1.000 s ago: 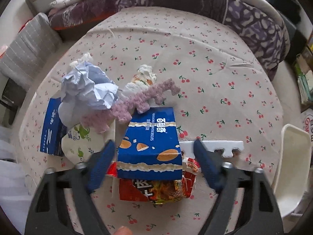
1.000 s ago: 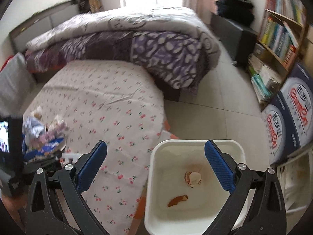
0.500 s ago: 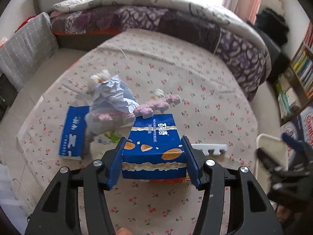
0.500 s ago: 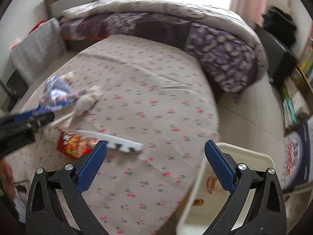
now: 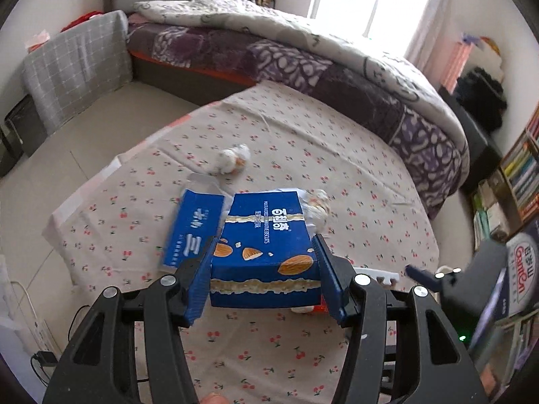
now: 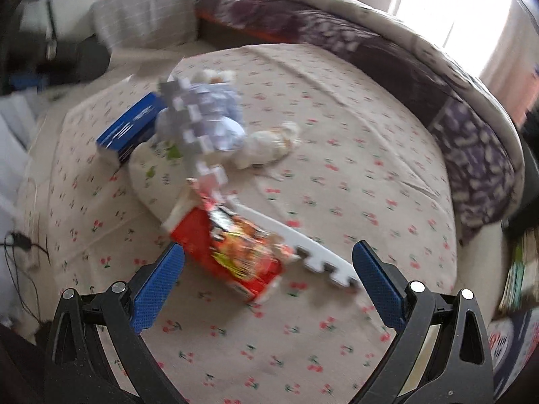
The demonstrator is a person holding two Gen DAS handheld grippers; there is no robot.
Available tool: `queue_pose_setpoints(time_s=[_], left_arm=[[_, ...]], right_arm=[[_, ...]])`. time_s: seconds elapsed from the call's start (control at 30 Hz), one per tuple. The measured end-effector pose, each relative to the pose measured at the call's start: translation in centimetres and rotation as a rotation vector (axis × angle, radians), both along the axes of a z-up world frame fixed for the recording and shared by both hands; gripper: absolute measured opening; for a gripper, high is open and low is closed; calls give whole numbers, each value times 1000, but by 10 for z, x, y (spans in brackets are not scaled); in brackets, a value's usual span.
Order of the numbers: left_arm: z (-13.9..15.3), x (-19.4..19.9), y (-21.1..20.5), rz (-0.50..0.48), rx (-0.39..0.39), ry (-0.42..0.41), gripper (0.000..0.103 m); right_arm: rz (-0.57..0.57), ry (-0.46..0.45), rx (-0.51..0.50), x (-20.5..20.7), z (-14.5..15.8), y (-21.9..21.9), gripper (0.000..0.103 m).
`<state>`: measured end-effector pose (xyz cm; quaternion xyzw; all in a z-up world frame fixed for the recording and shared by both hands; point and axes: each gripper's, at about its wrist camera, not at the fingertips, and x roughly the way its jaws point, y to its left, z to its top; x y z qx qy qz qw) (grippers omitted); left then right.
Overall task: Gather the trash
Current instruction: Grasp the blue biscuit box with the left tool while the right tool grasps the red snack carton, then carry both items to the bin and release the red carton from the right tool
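Jaws of the left gripper (image 5: 264, 277) pinch a blue biscuit box (image 5: 266, 252) (lifted above the cherry-print cloth (image 5: 303, 141)). The right gripper (image 6: 269, 284) hangs spread wide above a red snack wrapper (image 6: 235, 252), untouched, with white foam strip (image 6: 303, 242) beside it.

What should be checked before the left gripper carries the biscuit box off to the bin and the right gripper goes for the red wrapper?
1. Left gripper clamped on the biscuit box: ok, both pads press its sides.
2. Box clear of the cloth: ok, it looks lifted above the other trash.
3. Right gripper free for a pick: ok, jaws wide with nothing between them.
4. Red wrapper within its line: ok, it lies just ahead between the fingers.
5. Wrapper free to lift: cannot tell, the white foam strip runs right beside it; the picture is blurred.
6. Bin reachable: cannot tell, no bin clearly in view.
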<state>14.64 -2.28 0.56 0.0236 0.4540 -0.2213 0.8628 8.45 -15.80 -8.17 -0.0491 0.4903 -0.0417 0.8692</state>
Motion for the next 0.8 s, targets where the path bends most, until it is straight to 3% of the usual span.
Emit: queue_pose_setpoints(time_s=[0.13, 0.23, 0.27, 0.4, 0.57, 0.8], left_arm=[[4, 1, 14, 18, -5, -14, 55], [5, 3, 24, 38, -21, -16, 55], [6, 5, 28, 46, -28, -15, 55], [6, 8, 37, 74, -48, -8, 55], [10, 7, 40, 95, -64, -29, 55], [21, -3, 35, 120, -58, -125, 55]], right_arm=[[50, 31, -64, 9, -13, 20, 95], [74, 70, -103, 14, -25, 28, 69], [77, 90, -97, 16, -29, 30, 54], [52, 80, -44, 16, -24, 28, 34], [-40, -5, 99, 15, 6, 11, 29], [-131, -170, 184, 2, 44, -6, 29]])
